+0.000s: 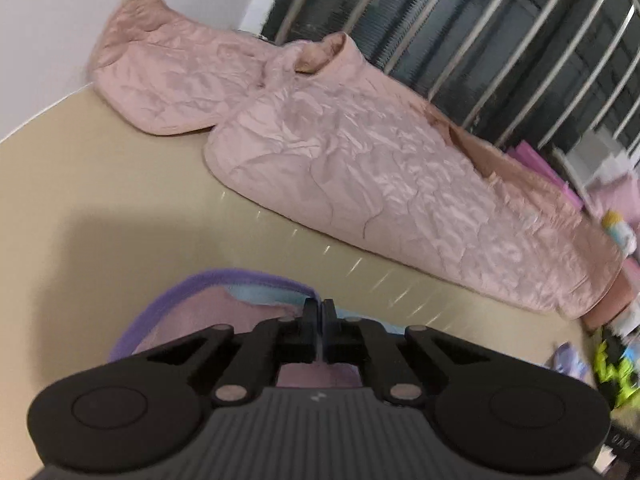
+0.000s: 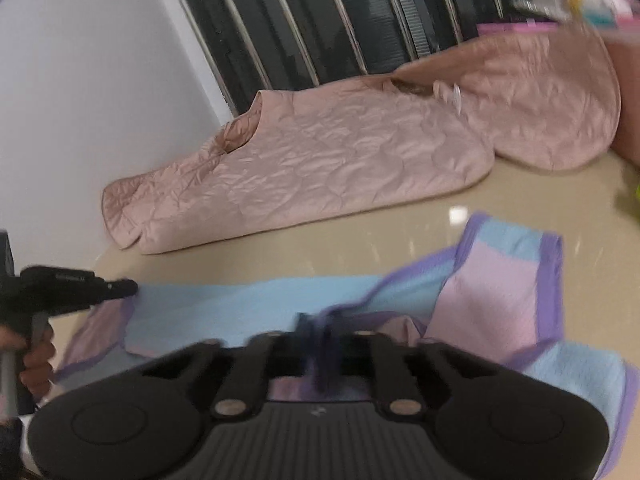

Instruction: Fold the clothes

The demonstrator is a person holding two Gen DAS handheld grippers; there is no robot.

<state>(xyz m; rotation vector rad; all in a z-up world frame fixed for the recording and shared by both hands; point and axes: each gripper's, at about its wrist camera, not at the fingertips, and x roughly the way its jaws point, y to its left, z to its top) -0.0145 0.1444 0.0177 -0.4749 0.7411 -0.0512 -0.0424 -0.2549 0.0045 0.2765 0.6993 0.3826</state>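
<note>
Soft indoor light, floor (image 2: 420, 216) glare, motion blur, fisheye-bent edges.

Home room, barred window (image 2: 320, 20), glossy floor (image 2: 400, 232) (toys nearby)

Left tongs (image 1: 319, 314): matte black, ribbed grey housing, two round side discs, pinkish rivets on linkage arms, small white logo. Right tongs (image 2: 316, 326): same build, fingertips blurred, possibly dark blue.
</note>
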